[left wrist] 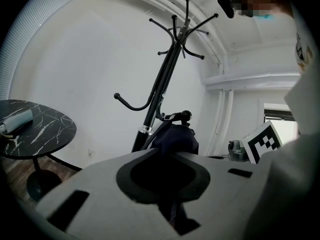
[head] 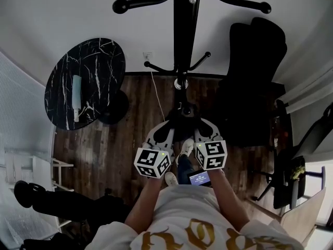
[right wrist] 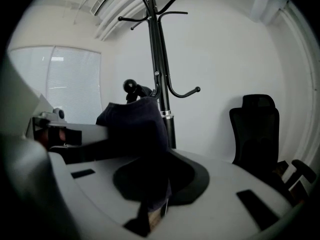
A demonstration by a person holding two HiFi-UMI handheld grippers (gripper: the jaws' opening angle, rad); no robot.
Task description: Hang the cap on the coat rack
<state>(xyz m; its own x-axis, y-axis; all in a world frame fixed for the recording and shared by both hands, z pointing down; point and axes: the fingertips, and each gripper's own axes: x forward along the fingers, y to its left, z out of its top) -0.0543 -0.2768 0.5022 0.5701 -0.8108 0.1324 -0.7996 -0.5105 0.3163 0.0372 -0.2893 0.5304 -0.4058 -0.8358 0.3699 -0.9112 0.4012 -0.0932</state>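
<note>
- Two grippers, the left gripper (head: 168, 126) and the right gripper (head: 201, 126), each pinch an edge of the cap (head: 184, 115), jaws nearly closed on its soft, dark cloth.
- Limp and rounded, the cap hangs between them just beside the coat rack (head: 186, 35), under a ball-tipped hook (left wrist: 186, 115); whether it touches the hook is unclear.
- Slim black metal forms the rack's pole, with curved arms ending in round knobs.
- Left stands a round table (head: 99, 61) with a black, white-veined top and a pale roll (head: 77, 98) on it.
- Right stands a black padded chair (head: 255, 61).
- Dark wood planks cover the floor (head: 130, 113).
</note>
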